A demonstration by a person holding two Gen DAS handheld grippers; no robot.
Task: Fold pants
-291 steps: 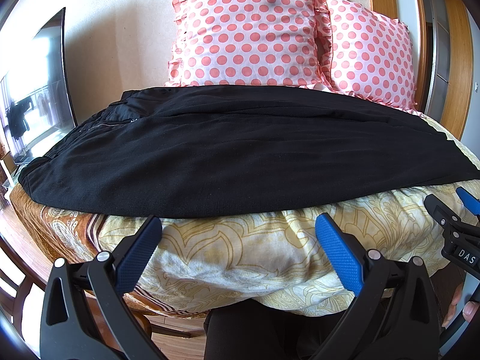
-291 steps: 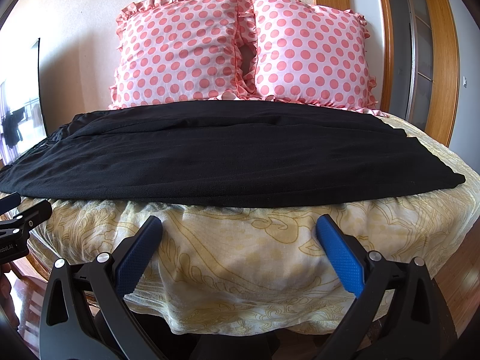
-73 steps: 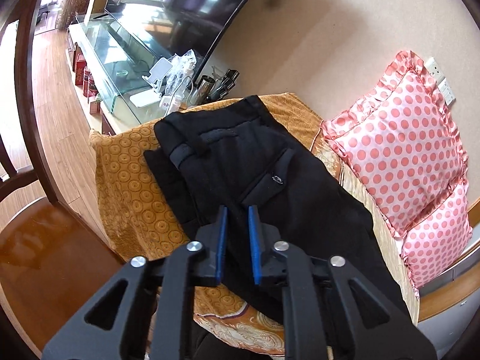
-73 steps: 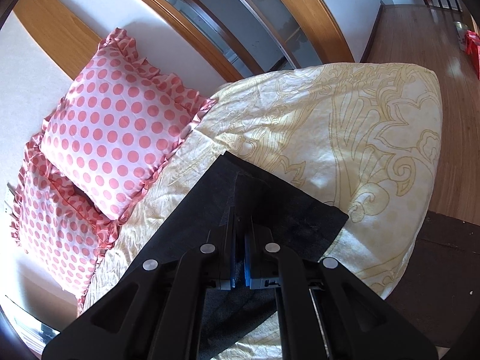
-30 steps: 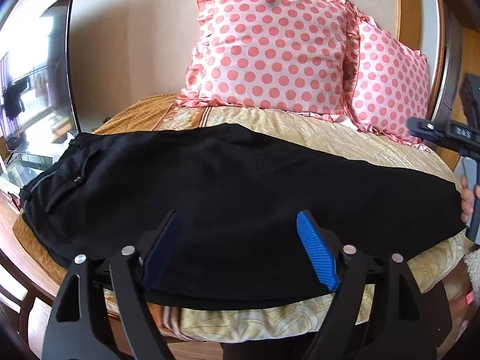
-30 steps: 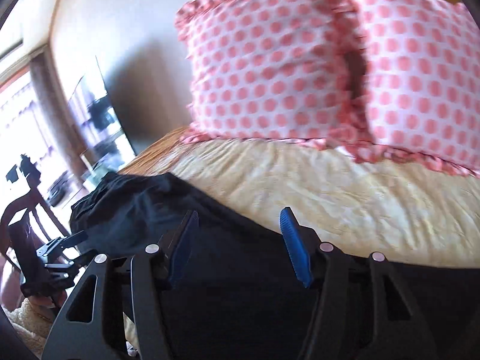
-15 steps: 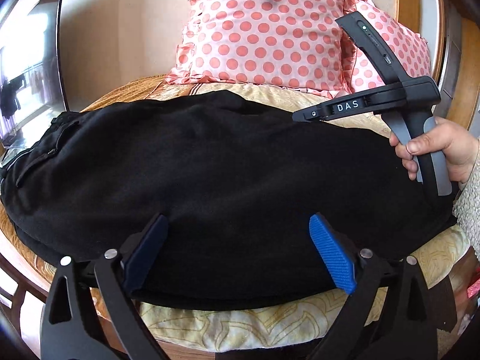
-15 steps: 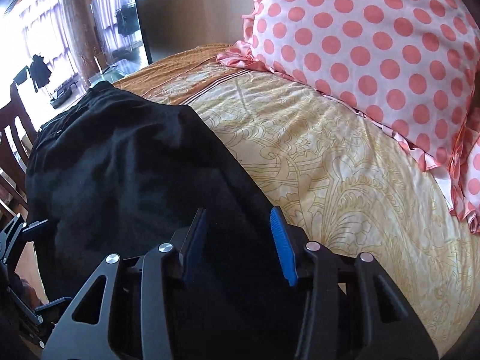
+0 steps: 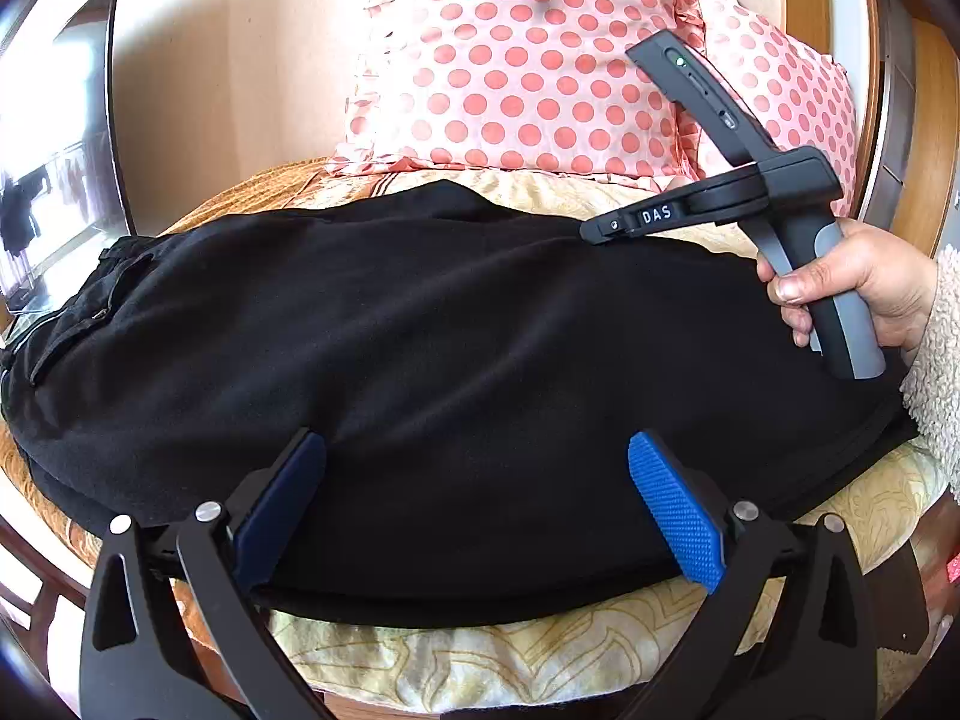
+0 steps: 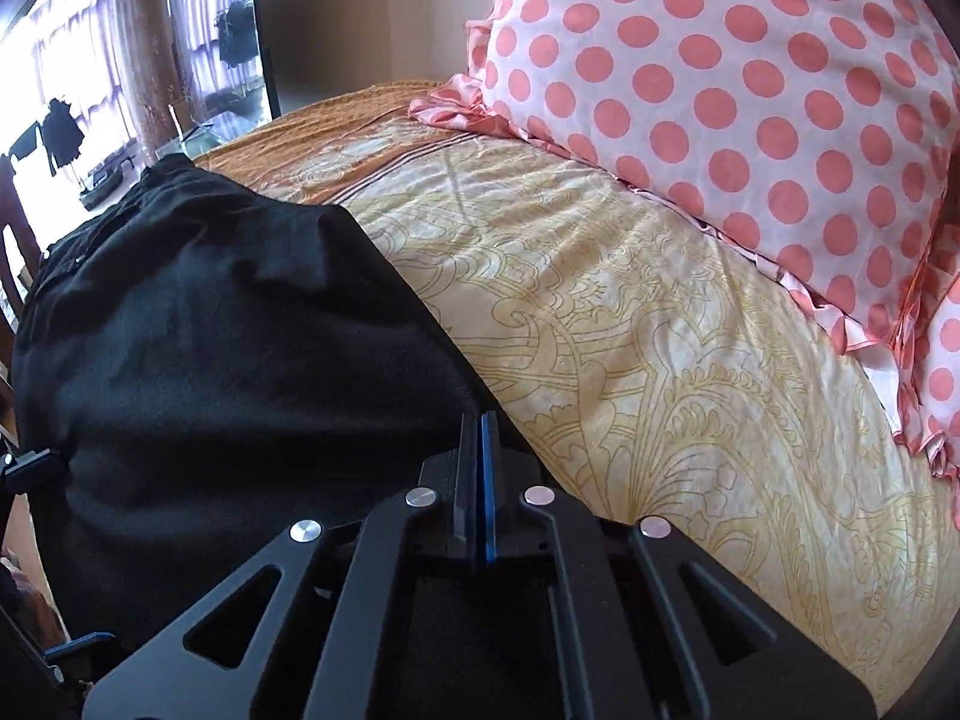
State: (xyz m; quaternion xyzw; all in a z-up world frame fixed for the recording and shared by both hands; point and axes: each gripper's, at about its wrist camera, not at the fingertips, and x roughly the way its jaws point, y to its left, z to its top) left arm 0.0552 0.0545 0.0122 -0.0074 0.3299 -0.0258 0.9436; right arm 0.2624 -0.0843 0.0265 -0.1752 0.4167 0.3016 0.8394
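Observation:
Black pants [image 9: 420, 348] lie lengthwise across the bed, waistband with pocket at the left, folded into a long band. My left gripper [image 9: 480, 504] is open, its blue pads spread over the near edge of the pants, holding nothing. My right gripper [image 10: 478, 420] is shut at the far edge of the pants [image 10: 210, 348]; the fabric edge sits at its pads. In the left wrist view the right gripper [image 9: 600, 234] reaches in from the right, held by a hand, its tip on the far edge of the pants.
Two pink polka-dot pillows [image 9: 516, 60] lean on the wall at the back of the bed. The yellow patterned bedspread [image 10: 660, 330] shows beyond the pants. A television [image 9: 54, 150] stands at the left. A wooden door frame [image 9: 924, 138] is at the right.
My right gripper has closed at the far edge of the pants; half a second ago it was open there. My left gripper has lowered slightly over the near edge and stays open.

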